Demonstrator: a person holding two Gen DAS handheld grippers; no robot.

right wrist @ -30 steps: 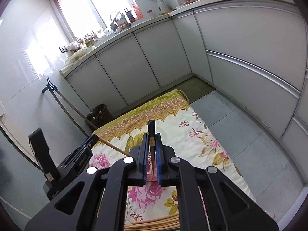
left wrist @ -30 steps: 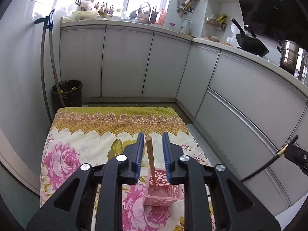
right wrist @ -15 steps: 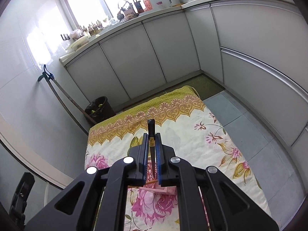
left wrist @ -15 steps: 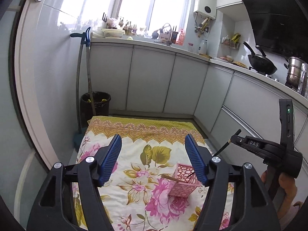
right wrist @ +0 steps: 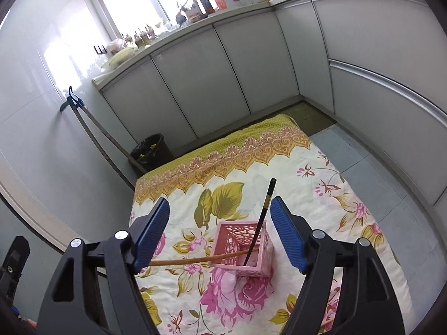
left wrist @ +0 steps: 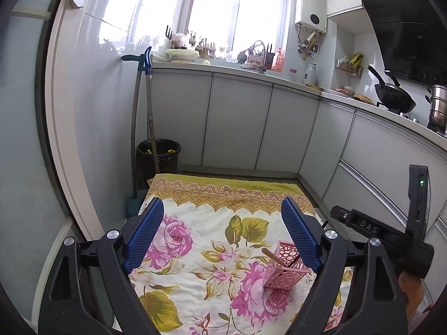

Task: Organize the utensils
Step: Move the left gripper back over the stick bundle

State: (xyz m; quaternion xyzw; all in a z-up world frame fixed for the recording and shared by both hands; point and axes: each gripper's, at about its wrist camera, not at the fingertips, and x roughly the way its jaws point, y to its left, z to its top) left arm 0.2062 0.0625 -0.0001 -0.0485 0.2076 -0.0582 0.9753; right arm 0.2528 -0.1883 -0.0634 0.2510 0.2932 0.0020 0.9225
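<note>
Chopsticks (right wrist: 258,229) between parted fingers (right wrist: 285,231)

A table (right wrist: 279,150) is carrying everything, and a floral cloth (right wrist: 307,167) with a yellow border is covering it. A pink holder (right wrist: 240,248) is standing upright on the cloth, near the middle. The cloth's far edge (left wrist: 223,180) is lying toward the grey cabinets (left wrist: 237,122).
</note>
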